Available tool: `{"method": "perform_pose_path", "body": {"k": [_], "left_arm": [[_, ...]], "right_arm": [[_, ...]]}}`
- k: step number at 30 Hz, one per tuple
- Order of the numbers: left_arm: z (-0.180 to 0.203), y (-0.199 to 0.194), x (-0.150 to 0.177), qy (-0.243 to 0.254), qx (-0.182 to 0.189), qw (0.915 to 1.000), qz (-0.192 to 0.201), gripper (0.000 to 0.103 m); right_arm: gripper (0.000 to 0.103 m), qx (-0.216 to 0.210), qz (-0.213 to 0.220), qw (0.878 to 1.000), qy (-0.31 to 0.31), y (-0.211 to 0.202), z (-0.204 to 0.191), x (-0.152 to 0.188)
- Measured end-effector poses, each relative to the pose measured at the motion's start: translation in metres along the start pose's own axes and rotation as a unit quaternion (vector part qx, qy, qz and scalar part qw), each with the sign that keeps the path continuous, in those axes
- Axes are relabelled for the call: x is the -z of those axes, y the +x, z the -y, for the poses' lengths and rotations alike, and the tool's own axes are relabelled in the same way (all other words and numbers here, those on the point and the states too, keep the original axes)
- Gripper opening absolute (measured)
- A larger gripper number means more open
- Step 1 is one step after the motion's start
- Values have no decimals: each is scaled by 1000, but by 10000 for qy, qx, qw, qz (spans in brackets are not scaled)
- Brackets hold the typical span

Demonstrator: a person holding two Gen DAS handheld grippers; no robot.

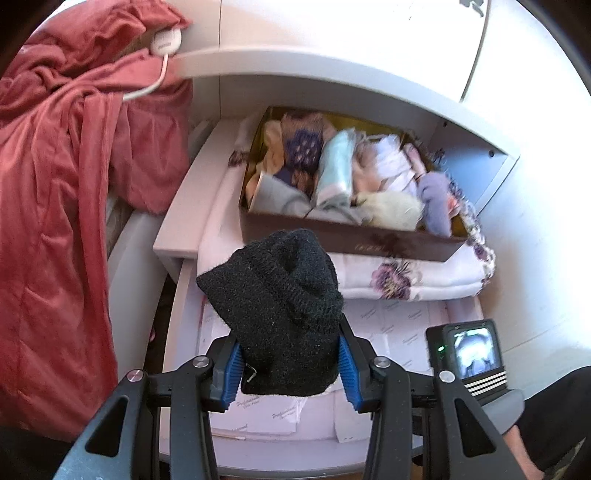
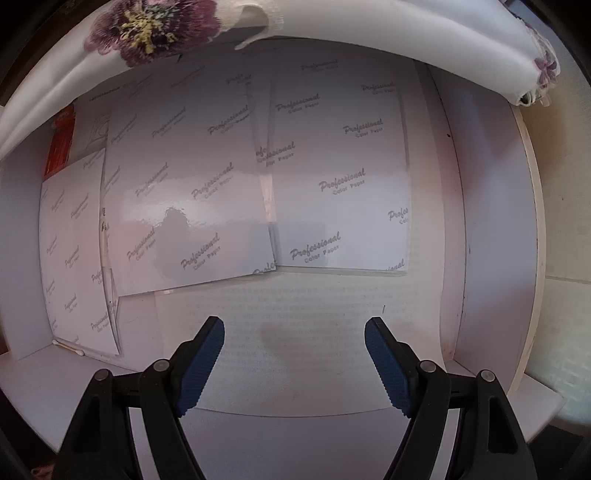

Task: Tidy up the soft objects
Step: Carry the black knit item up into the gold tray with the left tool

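Black and fuzzy, the knitted sock bundle point(image 1: 280, 314) is sitting right between my blue pads point(image 1: 232, 373). My left gripper point(image 1: 290, 369) is squeezing it from both sides, and the bundle is hanging in the air above the open drawer point(image 1: 173, 236). Under it, white sheets of paper point(image 1: 399, 325) are lying flat on the drawer floor.

A little farther off, a folded cloth with purple flowers point(image 1: 406, 277) is lying across the drawer. A brown box point(image 1: 332, 236) is sitting on top of that cloth, and it is holding lots of rolled socks in soft colors. Off to the side, a big pink blanket point(image 1: 59, 184) is hanging down next to the drawer.

My right gripper point(image 2: 295, 354) is pointing down into the drawer with its jaws standing wide apart. Nothing is sitting between them. It is looking at the glossy sheets point(image 2: 332, 166), and the flowered cloth point(image 2: 147, 33) is showing along the far edge.
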State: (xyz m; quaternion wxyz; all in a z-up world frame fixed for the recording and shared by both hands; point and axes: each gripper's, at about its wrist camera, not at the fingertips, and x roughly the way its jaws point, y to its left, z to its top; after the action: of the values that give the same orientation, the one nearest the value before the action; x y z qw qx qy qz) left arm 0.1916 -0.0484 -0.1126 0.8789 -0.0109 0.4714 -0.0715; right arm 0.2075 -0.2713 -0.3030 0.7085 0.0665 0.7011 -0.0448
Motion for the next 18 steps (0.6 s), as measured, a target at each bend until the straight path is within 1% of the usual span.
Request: {"method": "perform_pose_path", "body": {"k": [7,13,14,16,18], "left_arm": [[12,-13,-16,93,97,9995,273,44],[15,-21,-25,28,255,9992,310,44],[13,-21,-25,-20,298,9991,289,44],[4,-19,-26,-276,423,9985,194,44],[-6,-18,-27,-473,448,9977,160,44]], "right_arm": [[79,-52,-6,10000,2,1,-1,-1],[79,-109,-15,9999,-13,1,-4,1],[79,-113,-18,9999,-14,1,-3,1],[79,-119,-18,9999,-10,1,-3,1],[79,-128,-26,9999,0,1,-3,1]]}}
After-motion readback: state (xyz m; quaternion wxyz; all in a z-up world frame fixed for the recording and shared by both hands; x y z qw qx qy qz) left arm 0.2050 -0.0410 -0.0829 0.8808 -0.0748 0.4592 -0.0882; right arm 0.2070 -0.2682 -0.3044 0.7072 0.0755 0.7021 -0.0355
